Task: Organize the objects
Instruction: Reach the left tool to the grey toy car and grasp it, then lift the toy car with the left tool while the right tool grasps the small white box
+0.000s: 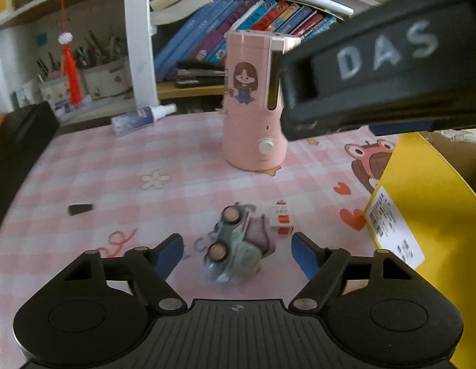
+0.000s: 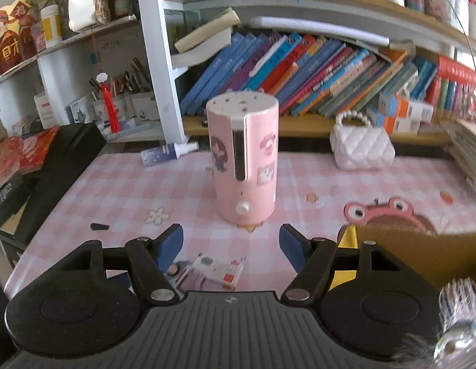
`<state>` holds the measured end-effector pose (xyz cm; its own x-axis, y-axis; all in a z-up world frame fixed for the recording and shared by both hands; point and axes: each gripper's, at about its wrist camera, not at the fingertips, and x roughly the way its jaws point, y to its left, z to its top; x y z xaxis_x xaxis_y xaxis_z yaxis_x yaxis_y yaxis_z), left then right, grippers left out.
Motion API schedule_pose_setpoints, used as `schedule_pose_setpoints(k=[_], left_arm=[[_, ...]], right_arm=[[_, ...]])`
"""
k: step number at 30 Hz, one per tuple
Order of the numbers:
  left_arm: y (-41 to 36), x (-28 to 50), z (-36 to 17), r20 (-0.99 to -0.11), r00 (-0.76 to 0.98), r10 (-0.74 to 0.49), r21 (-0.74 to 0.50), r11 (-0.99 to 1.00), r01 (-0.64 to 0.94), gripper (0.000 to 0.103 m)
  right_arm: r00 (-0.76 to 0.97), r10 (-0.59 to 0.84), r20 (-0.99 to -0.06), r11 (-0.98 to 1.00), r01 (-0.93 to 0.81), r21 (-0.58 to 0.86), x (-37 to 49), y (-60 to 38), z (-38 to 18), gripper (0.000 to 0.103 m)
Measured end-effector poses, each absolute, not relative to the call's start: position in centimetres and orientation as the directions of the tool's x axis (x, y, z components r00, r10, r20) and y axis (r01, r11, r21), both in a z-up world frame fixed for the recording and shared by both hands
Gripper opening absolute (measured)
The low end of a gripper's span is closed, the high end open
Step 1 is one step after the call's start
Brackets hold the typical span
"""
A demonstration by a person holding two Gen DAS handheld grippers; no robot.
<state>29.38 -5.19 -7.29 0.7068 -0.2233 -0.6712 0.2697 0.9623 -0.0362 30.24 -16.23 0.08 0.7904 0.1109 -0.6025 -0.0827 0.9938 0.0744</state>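
Note:
A small pale green and purple toy car [image 1: 234, 246] lies on its side on the pink checked tablecloth [image 1: 114, 169]. My left gripper [image 1: 236, 240] is open, with a blue pad on either side of the car and a gap on both sides. A little white and red box [image 1: 281, 220] lies just behind the car. In the right wrist view the same box [image 2: 219, 270] and one wheel of the car [image 2: 176, 269] show below my right gripper [image 2: 230, 230], which is open and holds nothing. A tall pink humidifier [image 2: 245, 160] stands upright beyond it.
A black housing lettered DAS [image 1: 376, 77] hangs over the upper right. A yellow cardboard box [image 1: 422, 215] stands at the right. A white quilted purse [image 2: 361, 150], a spray bottle [image 2: 167, 152], a small black piece [image 2: 99, 226] and a black case [image 2: 62, 153] lie around, before bookshelves [image 2: 299, 61].

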Motion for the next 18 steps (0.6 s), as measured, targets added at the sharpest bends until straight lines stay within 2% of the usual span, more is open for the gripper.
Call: schedule_pose_setpoints(k=[9, 18], left_arm=[[-5.4, 30.8, -9.7, -0.697, 0.687, -0.206, -0.012, 0.961, 0.276, 0.047], [0.5, 28.6, -7.5, -0.681, 0.714, -0.161, -0.093, 0.987, 0.133, 0.047]], right_arm=[[0.776, 0.082, -0.625, 0.996, -0.051, 0.068, 31.6, -17.2, -0.2, 0.067], [0.701, 0.150, -0.697, 0.987, -0.065, 0.148, 32.9, -15.7, -1.6, 0.067]])
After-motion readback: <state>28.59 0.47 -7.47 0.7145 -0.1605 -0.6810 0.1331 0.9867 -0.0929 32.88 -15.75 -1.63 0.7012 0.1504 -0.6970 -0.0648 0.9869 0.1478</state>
